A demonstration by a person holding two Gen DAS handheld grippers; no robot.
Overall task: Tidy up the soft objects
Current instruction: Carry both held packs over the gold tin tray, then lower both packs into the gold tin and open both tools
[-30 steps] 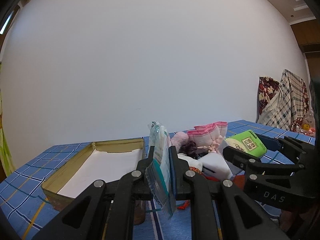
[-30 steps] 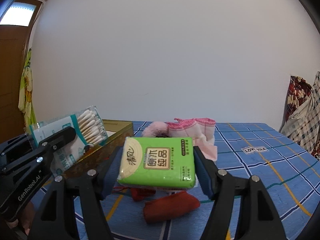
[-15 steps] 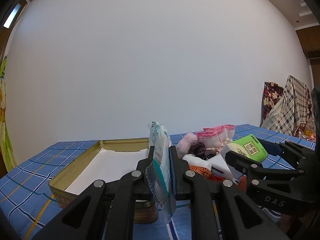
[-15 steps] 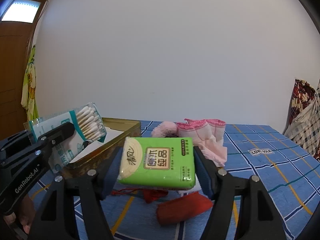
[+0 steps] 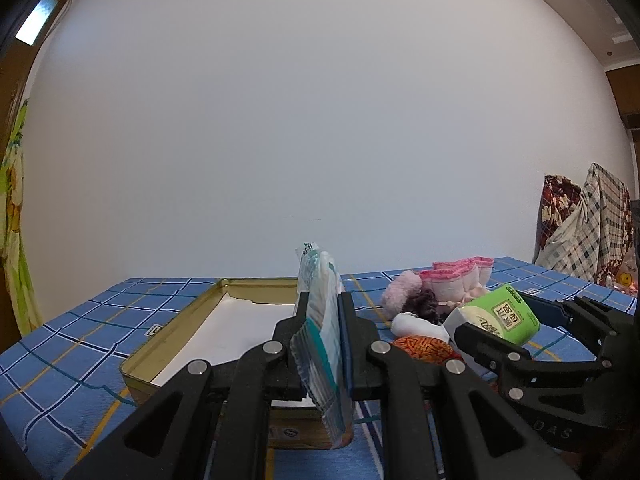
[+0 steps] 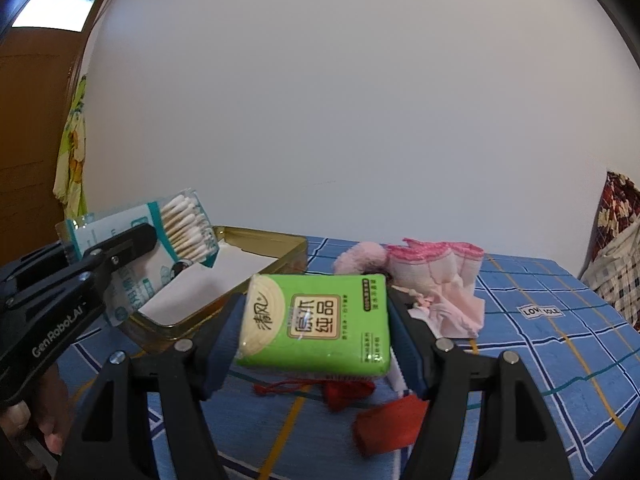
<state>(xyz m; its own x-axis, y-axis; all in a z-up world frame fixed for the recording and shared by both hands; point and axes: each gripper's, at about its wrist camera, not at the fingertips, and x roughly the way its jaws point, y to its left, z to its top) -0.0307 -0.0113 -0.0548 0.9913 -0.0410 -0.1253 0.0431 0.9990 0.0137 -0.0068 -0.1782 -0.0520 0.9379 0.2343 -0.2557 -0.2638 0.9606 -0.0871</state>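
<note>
Green tissue pack (image 6: 316, 322), blue checked tablecloth (image 6: 540, 344), gold tin (image 5: 176, 328)

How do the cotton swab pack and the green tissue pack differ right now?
The cotton swab pack is a thin clear bag showing its swabs; the green tissue pack is a thick opaque block. The left gripper pinches the swabs; the right gripper spans the tissues. Both are held above the table.

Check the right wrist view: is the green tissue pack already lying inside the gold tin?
No, the green tissue pack is clamped between the right gripper's fingers above the blue cloth, outside the gold tin.
</note>
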